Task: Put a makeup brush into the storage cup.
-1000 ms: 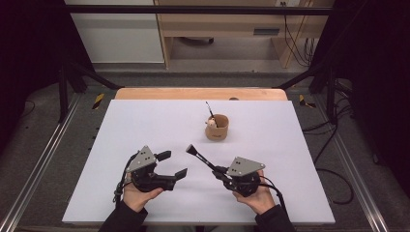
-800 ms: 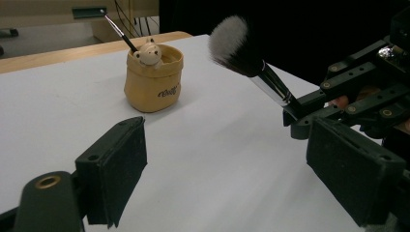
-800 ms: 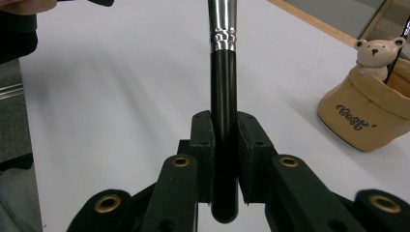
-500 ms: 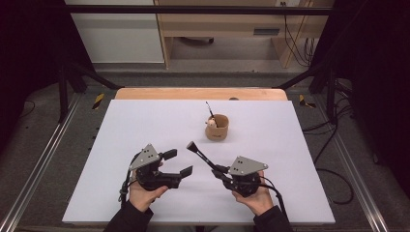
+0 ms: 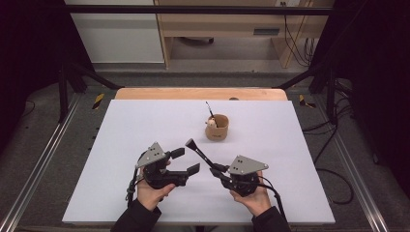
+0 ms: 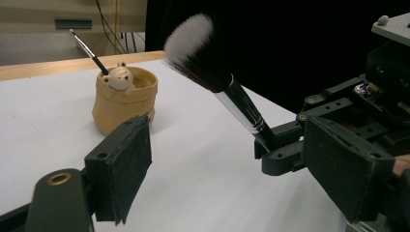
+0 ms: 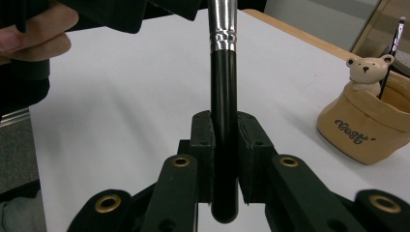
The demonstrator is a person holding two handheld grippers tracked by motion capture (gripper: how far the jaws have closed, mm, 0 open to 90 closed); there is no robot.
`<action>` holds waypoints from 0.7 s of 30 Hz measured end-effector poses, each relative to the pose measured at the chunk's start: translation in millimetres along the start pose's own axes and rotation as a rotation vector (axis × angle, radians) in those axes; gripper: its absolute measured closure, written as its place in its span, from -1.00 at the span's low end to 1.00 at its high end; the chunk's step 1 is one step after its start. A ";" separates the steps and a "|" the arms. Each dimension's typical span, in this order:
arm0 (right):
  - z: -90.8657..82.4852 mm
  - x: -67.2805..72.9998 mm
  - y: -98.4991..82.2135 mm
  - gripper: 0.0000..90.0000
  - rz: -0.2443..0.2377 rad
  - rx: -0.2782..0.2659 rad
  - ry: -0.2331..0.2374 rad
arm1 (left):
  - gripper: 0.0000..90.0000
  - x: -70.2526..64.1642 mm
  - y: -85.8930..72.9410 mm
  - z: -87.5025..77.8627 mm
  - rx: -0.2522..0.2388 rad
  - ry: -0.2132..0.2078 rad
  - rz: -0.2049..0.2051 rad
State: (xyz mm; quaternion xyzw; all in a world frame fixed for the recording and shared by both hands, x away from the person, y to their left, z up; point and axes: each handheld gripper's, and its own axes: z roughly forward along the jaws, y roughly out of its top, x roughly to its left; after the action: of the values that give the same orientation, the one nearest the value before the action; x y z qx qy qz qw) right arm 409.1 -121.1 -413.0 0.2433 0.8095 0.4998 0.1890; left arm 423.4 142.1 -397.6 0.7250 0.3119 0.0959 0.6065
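Already our right tongs gripped the makeup brush by its glossy black handle, bristles raised over the counter. Our left tongs, just closing slightly, gaped empty beside it. The soft tan bear pouch, holding one thin brush, awaited it, we judged.

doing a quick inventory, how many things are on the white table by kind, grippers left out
Makeup brushes: 2, the big black-handled, white-tipped brush clamped in the right gripper, and a thin dark brush standing in the cup.
Cups: 1, the tan bear-figure holder cup.
Total: 3
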 end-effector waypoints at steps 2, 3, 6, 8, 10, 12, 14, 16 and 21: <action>0.6 0.4 -0.2 0.76 0.000 -0.003 0.001 | -0.59 -0.7 0.0 2.1 -0.005 -0.006 -0.007; 0.8 0.6 -0.3 0.76 0.000 -0.004 0.003 | -0.59 -0.8 0.0 3.0 -0.004 -0.011 -0.009; 1.8 1.4 -0.3 0.76 0.003 -0.004 0.007 | -0.56 -1.6 0.0 5.3 -0.008 -0.012 -0.010; 2.5 1.9 -0.4 0.76 0.003 -0.006 0.011 | -0.53 -2.2 -0.4 6.6 -0.011 -0.011 -0.012; 3.1 2.6 -0.5 0.76 0.005 -0.004 0.014 | -0.51 -2.4 -0.8 7.1 -0.014 -0.013 -0.014; 3.8 3.3 -0.7 0.76 0.009 -0.005 0.019 | -0.47 -2.3 -1.2 7.2 -0.014 -0.019 -0.015; 4.3 3.9 -0.9 0.76 0.010 -0.006 0.021 | -0.44 -2.0 -1.7 7.1 -0.019 -0.023 -0.021; 5.3 4.7 -1.1 0.76 0.013 -0.008 0.027 | -0.40 -1.5 -2.1 7.2 -0.020 -0.029 -0.032; 8.3 7.0 -1.6 0.76 0.011 -0.010 0.035 | -0.29 -0.5 -2.9 5.8 -0.024 -0.029 -0.039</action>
State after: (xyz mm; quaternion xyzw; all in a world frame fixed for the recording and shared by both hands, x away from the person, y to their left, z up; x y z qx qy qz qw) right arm 407.7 -111.7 -418.5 0.2377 0.8089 0.5090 0.1732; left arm 425.1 137.2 -401.7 0.7129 0.3158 0.0773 0.6214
